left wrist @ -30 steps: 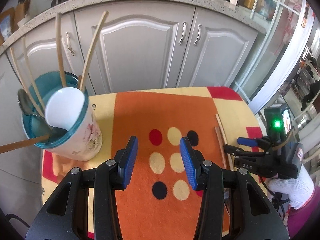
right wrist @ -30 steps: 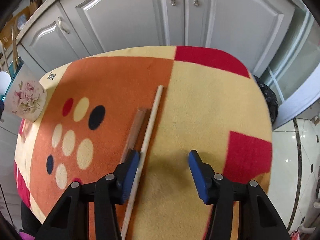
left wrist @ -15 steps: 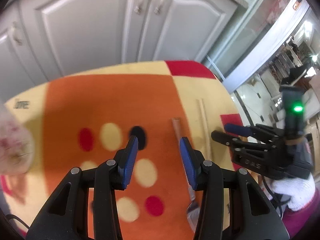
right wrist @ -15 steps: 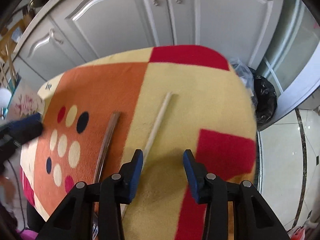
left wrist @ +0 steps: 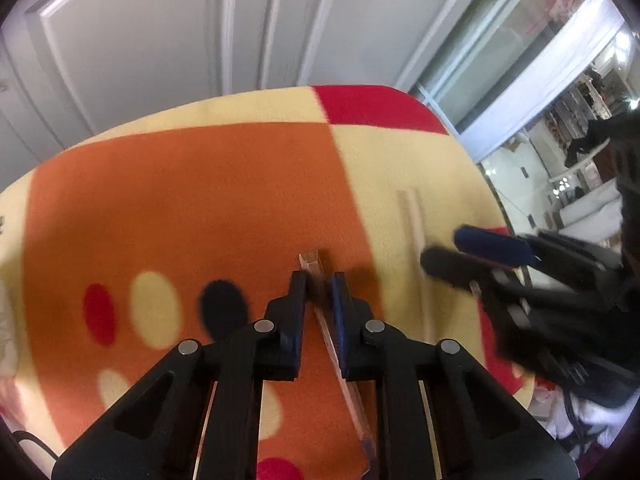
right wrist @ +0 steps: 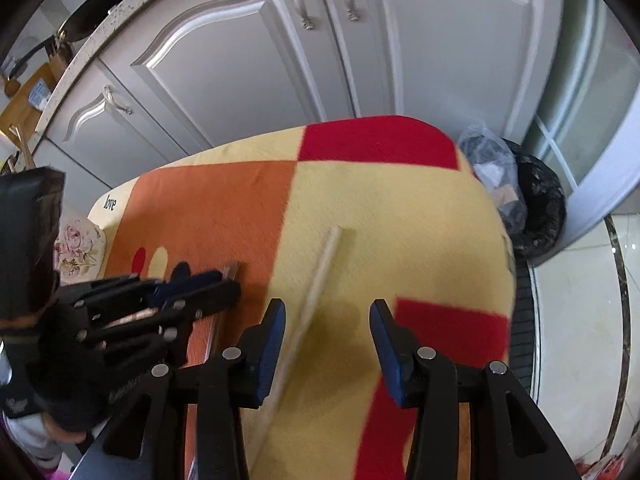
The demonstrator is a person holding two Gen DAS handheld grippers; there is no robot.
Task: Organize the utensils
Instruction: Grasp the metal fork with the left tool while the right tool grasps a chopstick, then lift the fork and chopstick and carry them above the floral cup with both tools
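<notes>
The brown-handled utensil point(left wrist: 320, 276) lies on the orange panel of the patterned table cover point(left wrist: 180, 200), low in the centre of the left wrist view, its squared handle end pointing up the frame and its metal end running off toward the bottom edge. The left gripper point(left wrist: 319, 280) is clamped on that handle, the two blue pads pressed against its sides with only the stub of the handle showing beyond them. In the right wrist view the same gripper reaches in from the left edge, its tips closed over the handle end point(right wrist: 232, 270).

The pale wooden stick point(right wrist: 316, 292) lies just beside it on the cream panel, slanting from the lower centre of the right wrist view up toward the middle. The right gripper point(right wrist: 327, 330) stands wide apart and holds nothing; the stick passes close by its left pad point(right wrist: 272, 344). In the left wrist view the stick point(left wrist: 414, 220) sits right of centre, with the right gripper blurred at the right edge.

Farther off, at the left edge of the right wrist view, a floral-printed cup point(right wrist: 78, 244) stands on the cover. Beyond the table, grey cabinet doors point(right wrist: 248, 64) fill the top, and a black bag point(right wrist: 536, 204) sits on the floor at right.
</notes>
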